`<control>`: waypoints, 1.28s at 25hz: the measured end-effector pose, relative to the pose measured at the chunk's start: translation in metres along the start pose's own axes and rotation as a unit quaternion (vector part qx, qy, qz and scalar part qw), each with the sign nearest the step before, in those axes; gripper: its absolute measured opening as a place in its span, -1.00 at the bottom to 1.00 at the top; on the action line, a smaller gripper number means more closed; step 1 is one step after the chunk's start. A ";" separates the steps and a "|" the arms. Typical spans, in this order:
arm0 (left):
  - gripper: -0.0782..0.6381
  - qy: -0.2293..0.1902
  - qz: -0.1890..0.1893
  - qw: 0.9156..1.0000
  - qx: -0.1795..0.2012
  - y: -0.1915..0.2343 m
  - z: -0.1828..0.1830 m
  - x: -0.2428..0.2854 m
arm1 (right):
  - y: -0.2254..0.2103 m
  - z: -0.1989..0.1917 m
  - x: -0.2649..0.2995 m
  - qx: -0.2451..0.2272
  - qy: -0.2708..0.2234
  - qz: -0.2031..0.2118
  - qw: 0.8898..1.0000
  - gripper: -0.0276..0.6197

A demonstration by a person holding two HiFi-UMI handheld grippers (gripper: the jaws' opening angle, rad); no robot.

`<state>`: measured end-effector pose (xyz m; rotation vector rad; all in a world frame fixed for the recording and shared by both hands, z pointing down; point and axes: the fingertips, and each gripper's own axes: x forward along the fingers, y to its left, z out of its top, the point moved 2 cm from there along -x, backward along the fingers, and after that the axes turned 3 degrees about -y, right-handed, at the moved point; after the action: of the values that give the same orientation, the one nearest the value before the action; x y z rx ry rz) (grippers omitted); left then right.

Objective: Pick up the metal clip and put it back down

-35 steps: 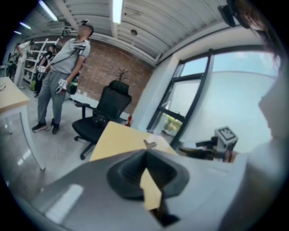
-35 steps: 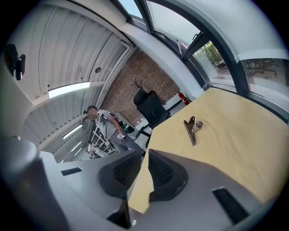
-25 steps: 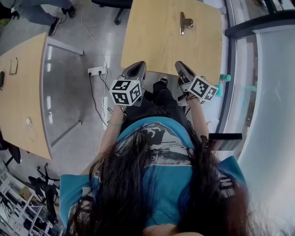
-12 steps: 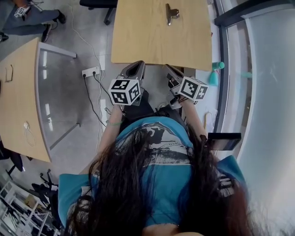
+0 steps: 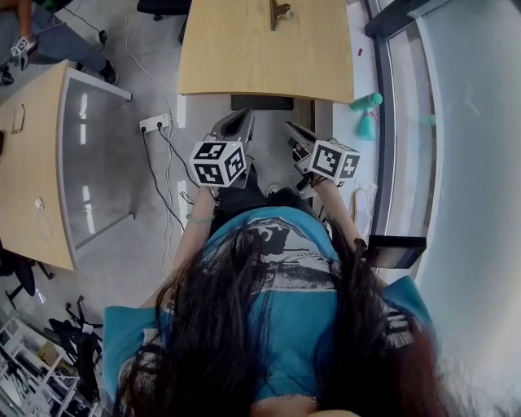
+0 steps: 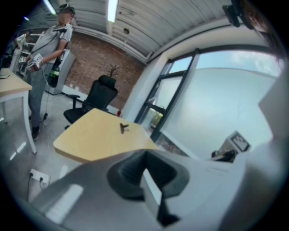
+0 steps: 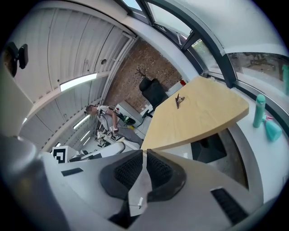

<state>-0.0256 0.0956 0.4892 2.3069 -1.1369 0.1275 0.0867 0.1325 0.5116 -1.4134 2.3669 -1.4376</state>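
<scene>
Metal clip lies at far end of table, well beyond both tools. Left gripper pressed together, empty. Right gripper closing on nothing. Risk: jaws arriving closed would nudge clip away rather than pinch it.

I saw the metal clip lying on the bare top of the light wooden table, on the half farther from me and roughly midway across its width. It was a small silver-grey piece, darker than the board beneath it, with a broad body and narrower handles sticking out to one side. In the head view the picture's top edge cut part of it off. It seemed to rest flat, though it was too small in every view for me to be sure.
</scene>
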 end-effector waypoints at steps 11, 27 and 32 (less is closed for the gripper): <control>-0.77 0.007 0.019 1.000 0.004 -0.109 -0.093 -0.065 | -0.006 -0.065 -0.114 0.008 0.009 0.047 0.999 -0.80; -0.77 -0.004 0.016 0.999 0.035 -0.133 -0.096 -0.122 | 0.031 -0.102 -0.144 0.010 0.000 0.066 0.998 -0.80; -0.77 -0.002 0.017 0.999 0.051 -0.132 -0.095 -0.129 | 0.038 -0.106 -0.140 0.006 0.004 0.067 0.998 -0.80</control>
<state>0.0063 0.2998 0.4698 2.3792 -1.1976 0.1979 0.0960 0.3109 0.4891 -1.2214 2.4023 -1.4244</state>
